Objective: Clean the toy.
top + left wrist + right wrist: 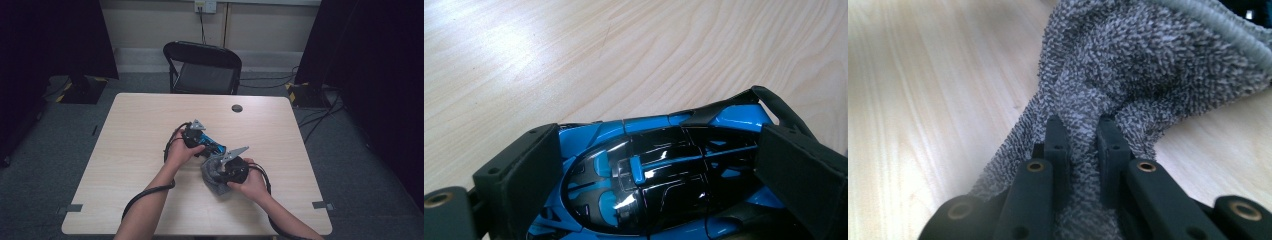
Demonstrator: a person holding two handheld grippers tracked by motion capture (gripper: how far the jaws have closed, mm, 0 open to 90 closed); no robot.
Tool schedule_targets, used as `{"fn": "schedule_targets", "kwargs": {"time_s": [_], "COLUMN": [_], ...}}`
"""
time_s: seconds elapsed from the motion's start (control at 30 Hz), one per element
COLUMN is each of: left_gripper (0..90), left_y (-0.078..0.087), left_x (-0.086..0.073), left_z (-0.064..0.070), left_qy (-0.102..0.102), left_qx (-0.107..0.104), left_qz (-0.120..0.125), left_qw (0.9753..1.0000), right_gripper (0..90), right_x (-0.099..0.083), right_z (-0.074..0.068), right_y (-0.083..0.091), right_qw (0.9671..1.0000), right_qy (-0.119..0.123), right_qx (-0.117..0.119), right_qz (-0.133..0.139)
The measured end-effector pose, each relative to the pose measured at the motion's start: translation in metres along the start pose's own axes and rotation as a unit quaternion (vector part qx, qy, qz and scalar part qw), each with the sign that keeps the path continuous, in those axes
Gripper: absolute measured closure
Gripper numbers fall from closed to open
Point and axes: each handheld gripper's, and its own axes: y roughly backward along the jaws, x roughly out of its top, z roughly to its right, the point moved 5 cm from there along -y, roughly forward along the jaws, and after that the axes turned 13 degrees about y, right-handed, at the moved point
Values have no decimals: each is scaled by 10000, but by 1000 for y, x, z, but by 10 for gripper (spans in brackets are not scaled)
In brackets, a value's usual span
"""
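Your forearms come in from the bottom of the high view, one hand on each tool. Between the two black jaws of your left gripper (pixel 659 165) sits a glossy blue and black toy car (pixel 659 175); the jaws stand wide apart with a pad against each side of the car's body, so you have it clamped across its width. From above, that car (pixel 212 146) lies near the middle of the pale wooden table (pixel 135 125), just left of your other tool.

Your right gripper (pixel 1080 135) is nearly closed, its jaws pinching a fold of a grey, fuzzy terry cloth (pixel 1148 65), which bunches up and spreads away from the tips. In the high view the cloth (pixel 210 175) lies rumpled on the table under that gripper (pixel 227 167), touching or just beside the car; which of the two cannot be told.

Beyond the table's far edge stands a black folding chair (pixel 202 65).
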Motion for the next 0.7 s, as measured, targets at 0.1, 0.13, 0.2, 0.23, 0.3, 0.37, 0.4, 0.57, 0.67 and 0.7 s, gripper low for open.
{"fn": "schedule_targets", "kwargs": {"time_s": [0.1, 0.13, 0.2, 0.23, 0.3, 0.37, 0.4, 0.57, 0.67, 0.7], "left_gripper": [50, 50, 50, 50, 50, 50, 50, 50, 50, 50], "left_y": [0, 0, 0, 0, 0, 0, 0, 0, 0, 0], "left_x": [0, 0, 0, 0, 0, 0, 0, 0, -1, -1], "left_z": [0, 0, 0, 0, 0, 0, 0, 0, 0, 0], "left_qy": [1, 1, -1, 0, -1, 5, 7, 19, 21, 20], "left_qx": [-3, -7, -5, -5, -6, 3, 1, -6, -6, -11], "left_qz": [5, 1, -3, 1, 12, 0, 3, 34, 42, 58], "left_qw": [10000, 10000, 10000, 10000, 10000, 10000, 10000, 10000, 10000, 10000], "right_gripper": [792, 792, 792, 792, 792, 791, 792, 791, 790, 790], "right_x": [2, 2, 3, 4, 5, 6, 6, 6, 6, 5], "right_z": [-2, -2, -4, -5, -6, -6, -6, -2, 4, 5], "right_y": [0, 1, 2, 2, 4, 6, 7, 19, 31, 34], "right_qw": [9999, 9999, 9998, 9997, 9996, 9996, 9996, 9994, 9994, 9993], "right_qy": [41, 58, 79, 94, 116, 160, 158, 150, 117, 95], "right_qx": [94, 107, 155, 179, 204, 210, 204, 213, 173, 160], "right_qz": [62, 61, 87, 111, 135, 135, 138, 212, 280, 313]}}
